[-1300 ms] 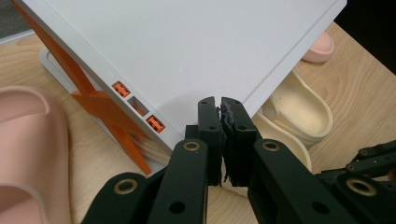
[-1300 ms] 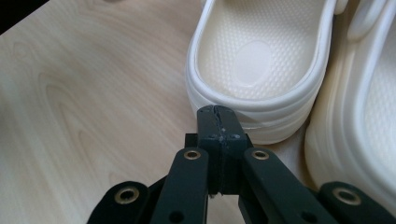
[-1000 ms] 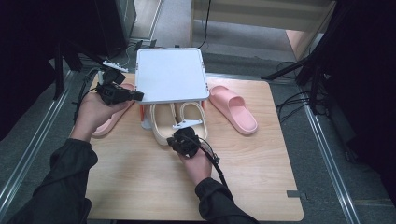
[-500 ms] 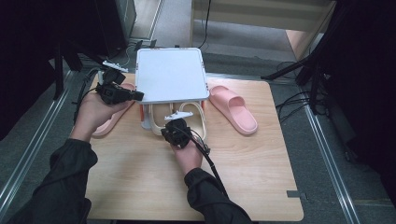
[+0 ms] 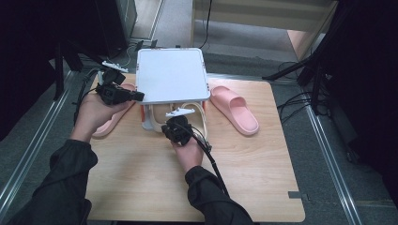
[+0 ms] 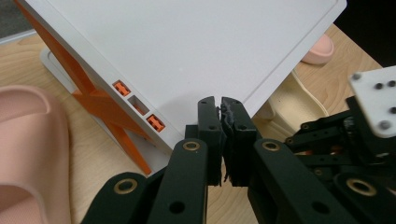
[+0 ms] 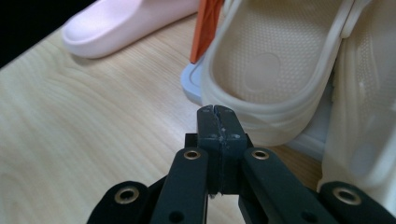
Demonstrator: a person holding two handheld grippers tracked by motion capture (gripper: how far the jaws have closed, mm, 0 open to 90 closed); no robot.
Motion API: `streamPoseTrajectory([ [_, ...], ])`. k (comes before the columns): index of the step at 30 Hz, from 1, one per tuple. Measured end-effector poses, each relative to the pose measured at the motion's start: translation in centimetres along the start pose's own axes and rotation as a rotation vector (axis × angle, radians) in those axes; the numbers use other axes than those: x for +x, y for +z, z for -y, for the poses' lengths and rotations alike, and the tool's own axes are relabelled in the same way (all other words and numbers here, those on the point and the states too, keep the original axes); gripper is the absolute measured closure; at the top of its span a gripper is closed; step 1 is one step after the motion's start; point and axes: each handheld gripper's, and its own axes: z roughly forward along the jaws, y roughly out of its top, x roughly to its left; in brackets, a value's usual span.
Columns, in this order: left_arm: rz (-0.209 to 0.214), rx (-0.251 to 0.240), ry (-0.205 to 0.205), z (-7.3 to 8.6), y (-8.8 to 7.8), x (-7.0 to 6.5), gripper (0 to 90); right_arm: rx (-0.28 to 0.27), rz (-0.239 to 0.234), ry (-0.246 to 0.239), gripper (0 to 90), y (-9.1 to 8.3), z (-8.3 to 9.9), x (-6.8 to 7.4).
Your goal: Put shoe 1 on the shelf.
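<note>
Cream rubber clog sits on lower shelf under white plastic rack top, heel rim just ahead of right gripper, jaws pressed together, empty. Clog's long axis runs away from tips. Left gripper, jaws together, at rack's corner.

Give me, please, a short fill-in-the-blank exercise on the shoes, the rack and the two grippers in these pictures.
1. The cream clogs sit on the rack's lower shelf, under its white ____.
2. The slippers lying on the table at either side of the rack are ____.
3. The right gripper, its jaws shut, points at a ____.
4. The left gripper has its jaws ____.

Missing words: top; pink; clog; shut
</note>
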Motion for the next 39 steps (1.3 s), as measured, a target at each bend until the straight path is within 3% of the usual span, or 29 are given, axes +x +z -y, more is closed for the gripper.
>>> streamPoseTrajectory([
  [10, 0.001, -0.004, -0.010, 0.1, 0.0, 0.0, 86.2, -0.002, -0.034, -0.023, 90.0, -4.5, 2.2, -0.4],
  [15, -0.003, -0.005, -0.011, 0.1, 0.0, 0.0, 85.9, 0.023, -0.046, -0.037, 90.0, -7.0, 4.2, -1.5],
  [22, 0.012, -0.009, -0.022, 0.2, -0.1, 0.3, 85.0, 0.069, -0.039, -0.021, 90.0, -9.9, 6.6, -3.6],
  [29, 0.014, -0.009, -0.021, 0.2, -0.1, 0.4, 85.0, 0.105, -0.006, 0.012, 90.0, -9.9, 7.8, -5.8],
  [33, 0.014, -0.009, -0.019, 0.2, -0.1, 0.3, 85.0, 0.096, -0.001, 0.033, 90.0, -9.1, 7.3, -6.5],
  [39, 0.015, -0.006, -0.019, 0.1, -0.1, 0.4, 85.1, 0.069, 0.038, 0.011, 90.0, -7.7, 5.9, -6.9],
])
